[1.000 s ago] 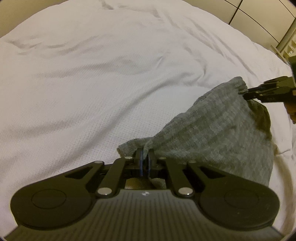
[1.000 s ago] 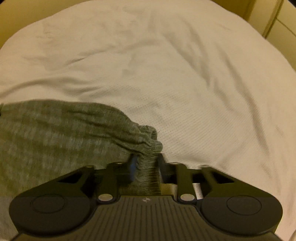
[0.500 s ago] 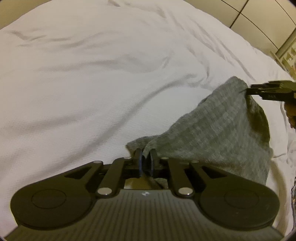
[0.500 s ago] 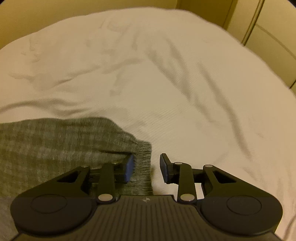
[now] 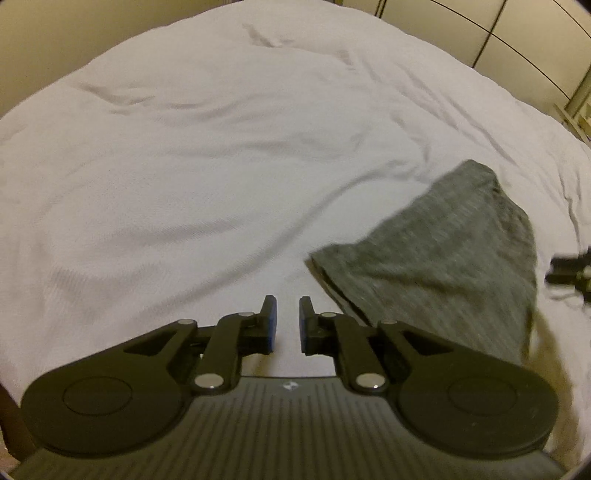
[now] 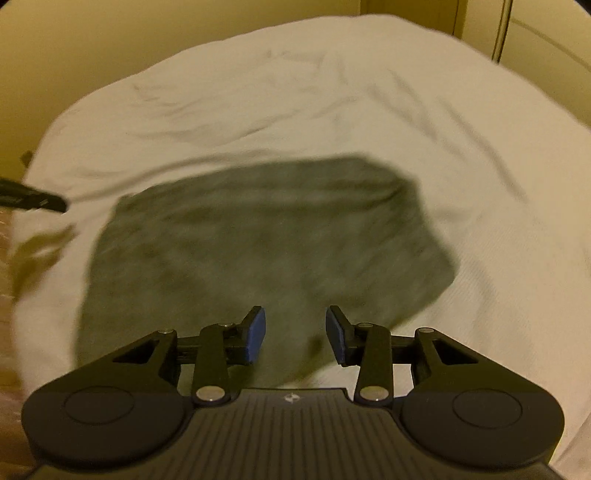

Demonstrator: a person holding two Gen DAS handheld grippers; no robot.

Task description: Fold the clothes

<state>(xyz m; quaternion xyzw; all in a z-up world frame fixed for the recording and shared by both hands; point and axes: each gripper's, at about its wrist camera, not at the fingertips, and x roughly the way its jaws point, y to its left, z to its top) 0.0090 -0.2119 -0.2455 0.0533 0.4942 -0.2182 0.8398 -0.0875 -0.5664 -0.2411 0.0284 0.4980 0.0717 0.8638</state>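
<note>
Across a wide bed covered in a wrinkled white sheet [image 5: 192, 177] lies a single grey knitted garment [image 5: 443, 258], folded into a compact, roughly four-sided shape. It rests flat on the sheet, toward the near edge of the bed, with nothing gripping it.

Seen from the left wrist camera, the left gripper [image 5: 284, 317] hovers over bare sheet just to the left of the garment's near corner. Its two black fingers with blue pads [image 5: 272, 325] stand parted, with only white sheet showing in the gap. At the far right edge of this view, a dark, blurred part of the right gripper [image 5: 570, 269] shows just beside the garment's right side.

Seen from the right wrist camera, the right gripper [image 6: 295, 332] hangs above the near edge of the garment [image 6: 258, 236], its blue-padded fingers spread wide and empty. The cloth looks smeared by motion blur, so its knit pattern cannot be made out here. At the left edge of this view, the dark tip of the left gripper [image 6: 33, 199] reaches in over the sheet [image 6: 332, 96], near the garment's far-left corner but apart from it.

Beyond the bed are pale yellowish walls and panelled cupboard doors [image 5: 517, 33].
</note>
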